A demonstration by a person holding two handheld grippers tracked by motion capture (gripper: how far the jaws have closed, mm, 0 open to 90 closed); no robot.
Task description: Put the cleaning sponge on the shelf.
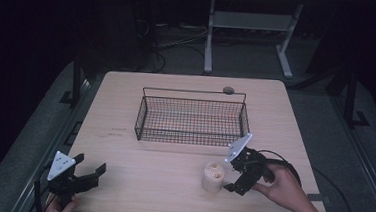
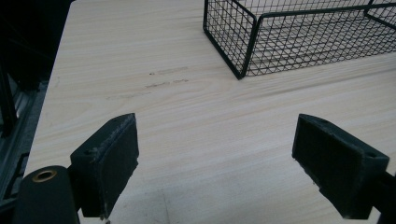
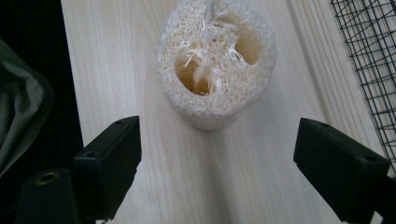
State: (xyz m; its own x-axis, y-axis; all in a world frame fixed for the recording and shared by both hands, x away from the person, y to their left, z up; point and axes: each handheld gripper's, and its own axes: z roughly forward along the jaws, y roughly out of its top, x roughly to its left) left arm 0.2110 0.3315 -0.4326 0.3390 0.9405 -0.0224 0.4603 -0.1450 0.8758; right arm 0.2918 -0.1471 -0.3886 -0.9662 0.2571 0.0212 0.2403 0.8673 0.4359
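Right tool (image 3: pixel 217 163) gapes just short of upright loofah (image 3: pixel 217 63)

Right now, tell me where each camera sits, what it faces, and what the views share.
High view: above the person's side, looking down on the table, wire basket, loofah; both hands visible.
Left gripper view: rides the left gripper, facing bare wood and the basket's corner; open jaws show.
Right gripper view: rides the right gripper, facing the loofah; open jaws show.
Shared: all see the basket.
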